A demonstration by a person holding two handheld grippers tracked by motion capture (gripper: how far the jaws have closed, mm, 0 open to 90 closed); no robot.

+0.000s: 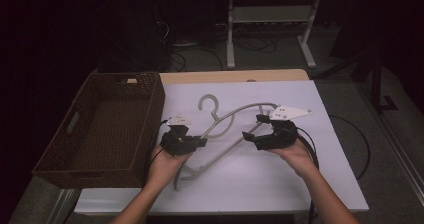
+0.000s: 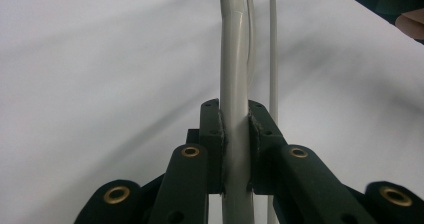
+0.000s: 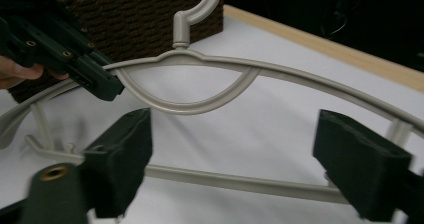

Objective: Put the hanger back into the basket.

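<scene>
Basket (image 1: 107, 129) sits left of hanger (image 1: 227, 134) on table (image 1: 320, 184).

The grey plastic hanger (image 1: 225, 129) was held tilted above the table centre, hook pointing toward 11 o'clock.

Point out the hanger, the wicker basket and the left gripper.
hanger (image 3: 190, 59): right gripper view, centre of its top bar below the hook.
wicker basket (image 1: 152, 109): high view, its right wall.
left gripper (image 2: 235, 129): left gripper view, between the fingertips shut on the hanger.
</scene>
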